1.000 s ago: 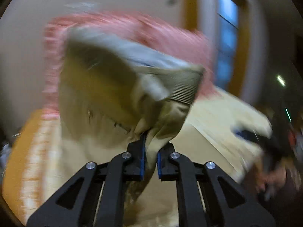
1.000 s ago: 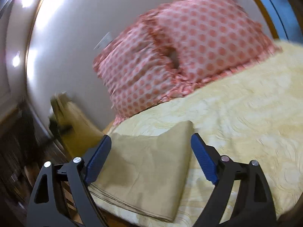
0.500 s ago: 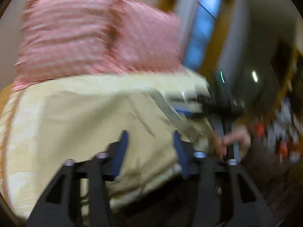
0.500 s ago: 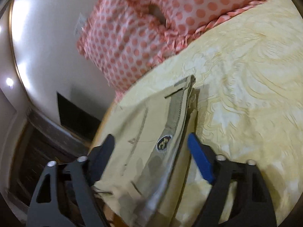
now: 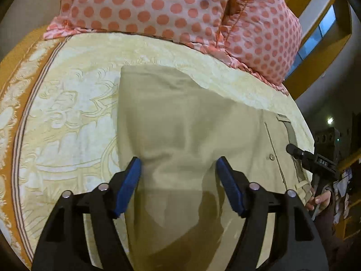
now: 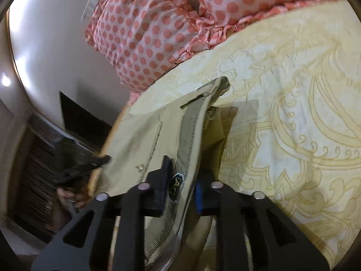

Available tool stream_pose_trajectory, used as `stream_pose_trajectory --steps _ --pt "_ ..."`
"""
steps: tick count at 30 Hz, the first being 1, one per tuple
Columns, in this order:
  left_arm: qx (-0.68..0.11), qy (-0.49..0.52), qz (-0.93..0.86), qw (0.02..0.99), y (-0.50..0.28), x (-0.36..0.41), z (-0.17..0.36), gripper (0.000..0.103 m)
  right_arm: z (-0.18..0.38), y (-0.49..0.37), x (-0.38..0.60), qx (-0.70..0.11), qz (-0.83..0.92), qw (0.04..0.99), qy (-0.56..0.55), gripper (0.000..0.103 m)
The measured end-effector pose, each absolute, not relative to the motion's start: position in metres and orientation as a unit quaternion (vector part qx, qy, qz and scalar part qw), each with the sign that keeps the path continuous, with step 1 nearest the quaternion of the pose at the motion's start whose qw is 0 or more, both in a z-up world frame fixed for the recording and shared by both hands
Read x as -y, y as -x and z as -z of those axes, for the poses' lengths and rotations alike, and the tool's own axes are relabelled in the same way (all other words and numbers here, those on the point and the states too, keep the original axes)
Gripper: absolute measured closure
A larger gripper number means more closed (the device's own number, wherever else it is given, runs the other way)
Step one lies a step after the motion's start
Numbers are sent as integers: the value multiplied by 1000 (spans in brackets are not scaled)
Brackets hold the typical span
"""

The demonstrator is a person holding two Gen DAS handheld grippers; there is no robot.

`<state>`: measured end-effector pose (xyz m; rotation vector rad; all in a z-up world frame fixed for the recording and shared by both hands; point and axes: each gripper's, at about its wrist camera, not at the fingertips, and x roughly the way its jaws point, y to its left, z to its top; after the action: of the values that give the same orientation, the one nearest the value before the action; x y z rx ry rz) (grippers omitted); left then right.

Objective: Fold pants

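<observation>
Khaki pants (image 5: pixel 185 122) lie folded on the yellow patterned bedspread (image 5: pixel 67 103), waistband toward the right. My left gripper (image 5: pixel 178 180) is open above the folded fabric, its blue pads on either side of a raised wrinkle. In the right wrist view my right gripper (image 6: pixel 180 189) is shut on the pants' waistband (image 6: pixel 191 131), by a dark round label. The right gripper also shows at the right edge of the left wrist view (image 5: pixel 315 160), held by a hand.
Two pink polka-dot pillows (image 5: pixel 180 9) lie at the head of the bed, also seen in the right wrist view (image 6: pixel 171 22). The bed's orange border (image 5: pixel 13 72) runs along the left. A window (image 5: pixel 320 31) is at the far right.
My left gripper let go of the pants and opened; the pants now lie on the bed. My right gripper closed on the waistband.
</observation>
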<state>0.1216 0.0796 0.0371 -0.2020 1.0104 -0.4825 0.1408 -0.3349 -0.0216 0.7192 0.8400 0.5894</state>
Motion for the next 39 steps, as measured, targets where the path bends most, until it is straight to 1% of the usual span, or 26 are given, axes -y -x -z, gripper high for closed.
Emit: stream_pose_trajectory --steps 1,2,5,6,7,8,12,17,18,20,23,27,29,31,32,33,34,35,36,37,38,39 --pt "-480 91 224 843 -121 -80 -37 57 19 -142 336 -392 -280 808 -340 91" --pt "-482 84 219 844 -127 -79 -35 70 16 -145 336 -390 -284 806 -344 91" --pt "-498 87 224 833 -140 -79 -39 85 7 -159 338 -383 -303 797 -355 93" --pt "-500 89 223 832 -147 -78 -39 88 3 -165 337 -380 -305 797 -355 93" --pt "-497 87 222 834 -148 -77 -43 93 -1 -173 337 -378 -309 799 -353 93" --pt "-493 80 220 838 -151 -75 -46 95 -3 -179 337 -375 -311 799 -353 94" --pt "-467 48 214 856 -168 -52 -61 97 -16 -209 345 -361 -305 807 -354 95" --pt "-428 30 216 877 -214 -13 -86 97 -32 -254 375 -336 -271 827 -360 97" --pt "-428 32 214 878 -220 -8 -88 97 -32 -260 381 -336 -260 829 -364 97" --pt "-445 22 211 870 -226 -2 -85 97 -22 -266 385 -364 -240 825 -359 97" --pt "-458 -11 210 864 -207 -6 -75 97 -3 -251 377 -406 -245 809 -348 97" --pt "-447 14 217 868 -178 -35 -74 96 -9 -225 370 -393 -279 785 -391 97" --pt "-440 3 210 873 -172 -42 -77 96 -18 -214 363 -388 -294 773 -407 97" --pt "-442 -8 203 874 -171 -46 -75 95 -22 -207 353 -400 -279 790 -372 96" --pt "-444 -13 202 873 -172 -47 -74 92 -23 -205 349 -413 -260 804 -340 96" --pt "-444 -12 198 874 -173 -50 -74 90 -24 -204 346 -423 -235 819 -309 86" --pt "-438 -13 177 881 -171 -55 -75 89 -27 -201 347 -431 -191 839 -271 66" --pt "-433 -12 173 885 -169 -57 -77 84 -30 -198 350 -432 -159 853 -245 52" --pt "-419 -6 175 891 -163 -63 -82 79 -32 -195 353 -427 -146 861 -234 26" --pt "-410 -4 177 895 -160 -66 -86 62 -34 -193 356 -420 -145 867 -227 21" --pt "-399 -5 176 900 -156 -69 -90 50 -32 -194 357 -423 -146 866 -221 21" --pt "-391 -8 175 903 -154 -70 -92 48 -29 -196 358 -428 -147 864 -220 21"
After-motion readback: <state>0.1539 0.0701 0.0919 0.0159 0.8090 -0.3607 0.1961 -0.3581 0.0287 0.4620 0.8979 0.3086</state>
